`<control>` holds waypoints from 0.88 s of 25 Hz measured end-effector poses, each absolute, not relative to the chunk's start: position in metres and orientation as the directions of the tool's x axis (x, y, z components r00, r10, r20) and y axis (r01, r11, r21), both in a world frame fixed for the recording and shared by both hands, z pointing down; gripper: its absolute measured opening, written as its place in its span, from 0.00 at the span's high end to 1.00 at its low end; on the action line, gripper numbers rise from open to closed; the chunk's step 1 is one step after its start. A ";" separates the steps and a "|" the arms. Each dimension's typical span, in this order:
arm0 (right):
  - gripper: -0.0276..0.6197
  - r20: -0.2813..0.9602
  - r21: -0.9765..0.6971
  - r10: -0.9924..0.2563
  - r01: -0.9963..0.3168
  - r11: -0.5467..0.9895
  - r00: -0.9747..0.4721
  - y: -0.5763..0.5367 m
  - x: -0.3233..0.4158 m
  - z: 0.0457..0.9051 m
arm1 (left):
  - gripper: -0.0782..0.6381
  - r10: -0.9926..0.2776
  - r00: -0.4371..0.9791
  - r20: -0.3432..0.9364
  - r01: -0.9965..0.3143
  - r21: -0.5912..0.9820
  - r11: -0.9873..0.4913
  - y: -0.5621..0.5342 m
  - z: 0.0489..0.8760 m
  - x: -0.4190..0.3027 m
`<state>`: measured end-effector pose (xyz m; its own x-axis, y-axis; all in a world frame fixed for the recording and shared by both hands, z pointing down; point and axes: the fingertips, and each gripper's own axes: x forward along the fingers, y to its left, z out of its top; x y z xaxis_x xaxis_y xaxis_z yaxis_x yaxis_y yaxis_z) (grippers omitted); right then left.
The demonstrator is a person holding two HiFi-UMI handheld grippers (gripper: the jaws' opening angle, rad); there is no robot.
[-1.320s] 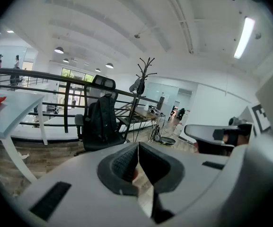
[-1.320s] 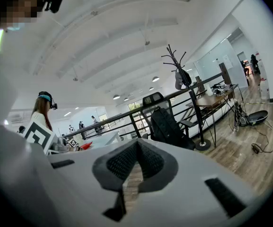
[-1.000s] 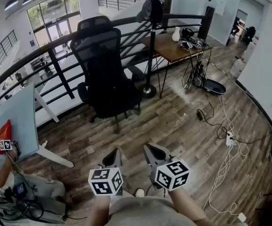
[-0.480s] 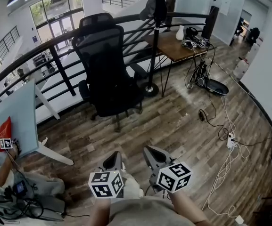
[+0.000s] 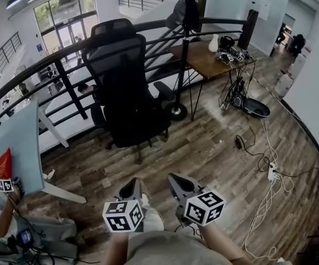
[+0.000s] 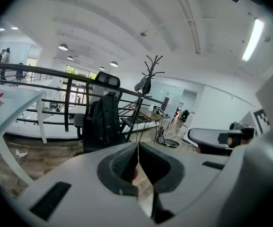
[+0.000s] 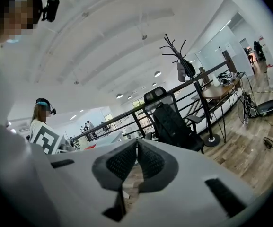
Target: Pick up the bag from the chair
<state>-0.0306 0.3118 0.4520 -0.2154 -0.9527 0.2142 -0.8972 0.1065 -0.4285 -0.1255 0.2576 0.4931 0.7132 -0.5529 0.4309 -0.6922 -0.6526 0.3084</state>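
Black bag stands upright on the chair seat against the backrest. That's clear in the left gripper view. In the head view it's black on black, at 12 o'clock, well apart from both claws.

Left gripper and right gripper are both clenched, with nothing between the jaws.

Head view only: cables on the floor at 3 o'clock, pale table at 9.

Right gripper view only: person in a headset at 9.

Wood-plank floor, black railing behind the chair, coat stand beside a wooden desk.
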 end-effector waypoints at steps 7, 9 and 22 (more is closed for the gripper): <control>0.96 0.235 -0.404 -0.946 -0.908 0.114 -0.223 0.240 -0.019 0.447 | 0.88 -0.546 0.716 0.435 -0.690 0.322 -0.648 0.190 0.492 -0.112; 0.96 0.241 -0.398 -0.946 -0.911 0.108 -0.217 0.221 -0.016 0.445 | 0.88 -0.543 0.720 0.432 -0.687 0.330 -0.647 0.171 0.490 -0.109; 0.96 0.245 -0.401 -0.947 -0.911 0.097 -0.209 0.096 -0.007 0.443 | 0.88 -0.528 0.729 0.436 -0.677 0.346 -0.649 0.052 0.493 -0.100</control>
